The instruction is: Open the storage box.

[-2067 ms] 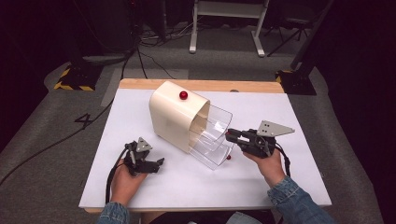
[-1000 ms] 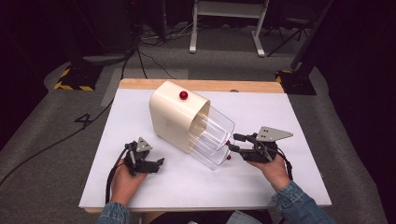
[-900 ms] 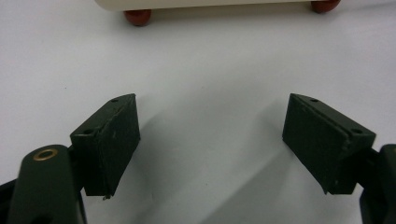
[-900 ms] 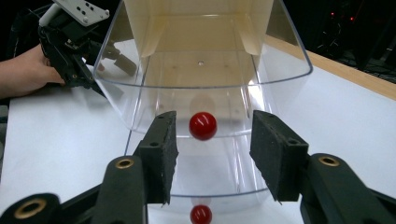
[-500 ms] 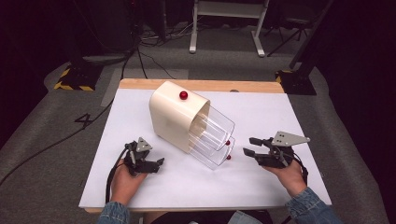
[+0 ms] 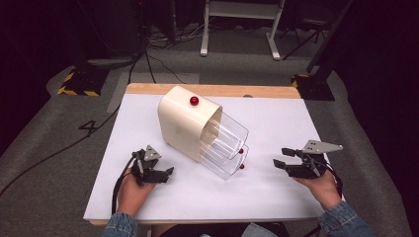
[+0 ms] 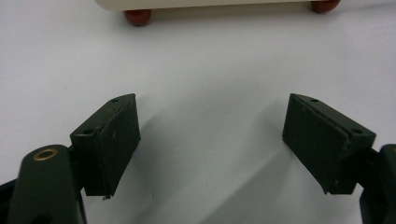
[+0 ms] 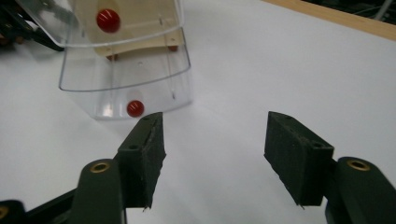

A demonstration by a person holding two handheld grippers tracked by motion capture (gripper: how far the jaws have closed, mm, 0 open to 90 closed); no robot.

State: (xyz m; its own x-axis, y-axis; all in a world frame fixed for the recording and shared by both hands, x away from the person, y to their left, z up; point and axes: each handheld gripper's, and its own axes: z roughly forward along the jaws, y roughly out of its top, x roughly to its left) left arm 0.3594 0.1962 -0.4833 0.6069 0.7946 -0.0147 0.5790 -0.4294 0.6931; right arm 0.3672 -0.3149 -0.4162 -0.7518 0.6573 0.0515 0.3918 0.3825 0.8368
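A cream drawer box [image 6: 184, 123] stands tilted on the white table, with a red ball [image 6: 194, 100] on its top. Two clear drawers [image 6: 225, 143] stick out of it toward the right, each with a red knob [image 6: 241, 166]. My right gripper [image 6: 279, 158] sits to the right of the drawers, apart from them. Its jaws have just been opening and hold nothing. In the right gripper view the lower clear drawer [image 8: 130, 79] and its knob [image 8: 135, 108] lie beyond my right gripper [image 8: 212, 144]. My left gripper [image 6: 167, 174] rests open in front of the box; the box's red feet [image 7: 137, 16] lie ahead of it [image 7: 210, 135].
The white table cover [image 6: 296, 118] ends at a wooden strip [image 6: 237, 90] along the far edge. Grey carpet, cables and a stand's legs [image 6: 239, 29] lie beyond the table. A hazard-striped base [image 6: 79, 81] sits at the far left.
My right gripper has drawn back to the right, away from the clear drawers' fronts, and its jaws have spread wider. The left gripper has stayed where it was.
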